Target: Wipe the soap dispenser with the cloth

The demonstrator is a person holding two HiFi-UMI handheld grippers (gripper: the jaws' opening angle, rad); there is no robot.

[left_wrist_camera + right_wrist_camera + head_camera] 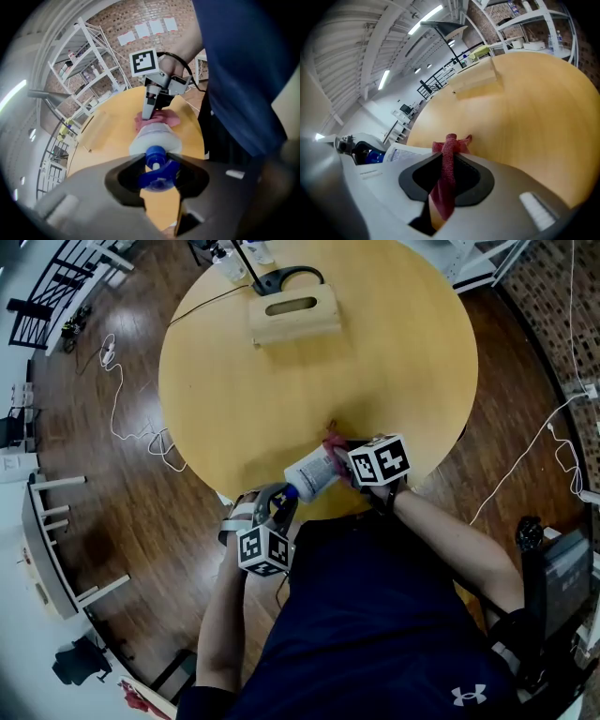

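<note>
Soap dispenser [314, 472]: my left gripper [157, 161] clamps its blue pump neck, the bottle lying over the near edge of the round table [394, 352]; my right gripper [448, 159] pinches the red cloth [446, 176] (a bunched strip) at the bottle's far end.

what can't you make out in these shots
- Label print on the soap dispenser: too small and blurred, right gripper view.
- Where the cloth meets the dispenser: head view, hidden by the right gripper.
- Bottles at the table's far edge: cut off by the head view's top.
</note>
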